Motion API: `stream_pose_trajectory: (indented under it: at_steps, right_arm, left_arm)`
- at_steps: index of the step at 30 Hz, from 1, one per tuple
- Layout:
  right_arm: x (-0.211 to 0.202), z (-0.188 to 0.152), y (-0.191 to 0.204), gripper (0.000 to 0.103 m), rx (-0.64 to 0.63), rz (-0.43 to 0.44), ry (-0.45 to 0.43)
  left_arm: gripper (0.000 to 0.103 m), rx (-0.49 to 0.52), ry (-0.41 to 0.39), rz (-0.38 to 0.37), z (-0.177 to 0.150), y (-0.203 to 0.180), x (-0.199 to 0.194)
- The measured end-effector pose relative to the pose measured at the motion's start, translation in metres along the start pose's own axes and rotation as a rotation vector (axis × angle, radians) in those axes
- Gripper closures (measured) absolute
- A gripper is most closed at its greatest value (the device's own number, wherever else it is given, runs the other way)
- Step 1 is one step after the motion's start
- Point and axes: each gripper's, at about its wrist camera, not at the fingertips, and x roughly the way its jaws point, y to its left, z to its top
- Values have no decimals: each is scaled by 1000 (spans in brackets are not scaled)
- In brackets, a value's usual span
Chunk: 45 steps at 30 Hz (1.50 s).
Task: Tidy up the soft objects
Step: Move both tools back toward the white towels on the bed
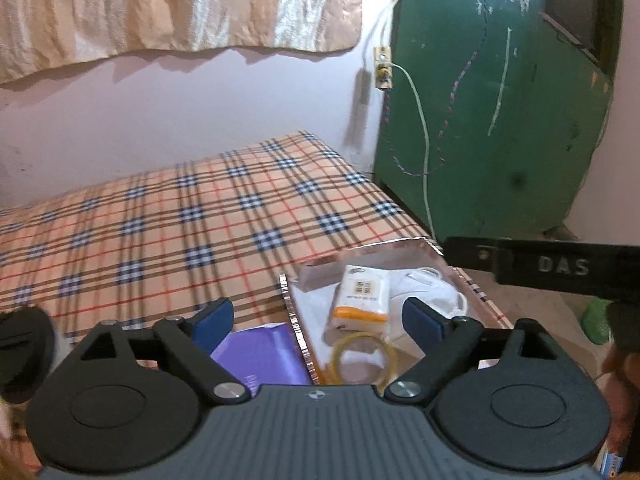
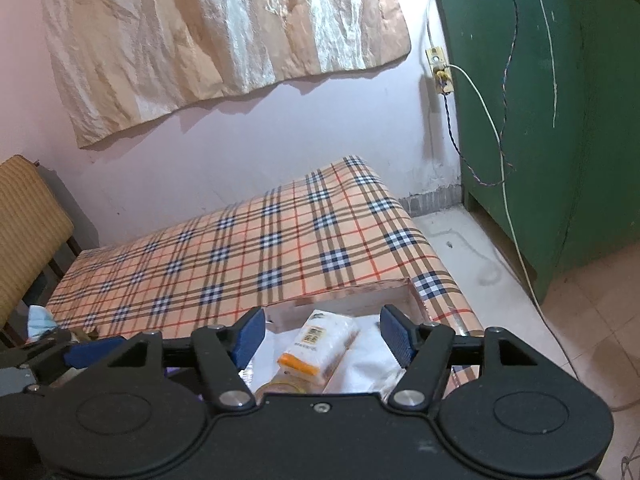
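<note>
A clear box (image 1: pixel 294 322) sits on the near right corner of the plaid bed (image 1: pixel 160 220). Inside lie a white and orange tissue pack (image 1: pixel 362 296), a white face mask (image 1: pixel 426 292) and a yellowish tape roll (image 1: pixel 362 356). My left gripper (image 1: pixel 316 314) hangs open above the box's left wall, holding nothing. A purple box (image 1: pixel 264 356) lies just left of that wall. My right gripper (image 2: pixel 323 330) is open over the tissue pack (image 2: pixel 320 340) and white cloth (image 2: pixel 372 364), apart from both. The box rim (image 2: pixel 360 288) shows behind it.
A green cabinet (image 1: pixel 500 120) stands right of the bed, with a white cable (image 1: pixel 424 140) hanging from a wall socket. A brown chair (image 2: pixel 28 232) is at the bed's left end. Tiled floor (image 2: pixel 580 300) lies to the right. A curtain (image 2: pixel 220 32) hangs on the wall.
</note>
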Motion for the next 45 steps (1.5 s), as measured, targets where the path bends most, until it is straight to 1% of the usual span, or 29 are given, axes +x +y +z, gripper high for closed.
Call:
stream_pose_trajectory:
  at_steps: [5,8,12,16,17,20,23,29,37,41,45]
  right_arm:
    - [-17,-7,24,24,-47,-4,-9]
    - [-25,-8,40,22,-63,20,-17]
    - [-30,-11,65,21,-101,43,-21]
    - [-31,-14,87,20,-117,72,-17]
    - [-31,-15,93,20,-122,81,-15]
    - [-30,-20,112,20,-139,105,-5]
    - [-27,-25,132,20,-161,132,5]
    - [-22,-35,174,20,-199,189,21]
    - [-11,-50,230,20,-268,256,52]
    - [-6,-59,252,20,-291,287,68]
    - [-3,-67,269,20,-308,315,81]
  left_arm:
    - [9,-33,-29,47,-3,17,-24]
    - [9,-42,-48,64,-5,27,-38]
    - [9,-66,-52,69,-10,42,-51]
    - [8,-96,-58,114,-17,59,-64]
    - [7,-101,-61,128,-19,64,-67]
    - [5,-124,-55,140,-26,80,-75]
    - [3,-141,-57,186,-33,96,-83]
    - [0,-185,-60,240,-44,128,-103]
    - [0,-257,-54,307,-62,169,-123]
    - [0,-285,-51,334,-71,188,-133]
    - [0,-312,-32,378,-83,209,-138]
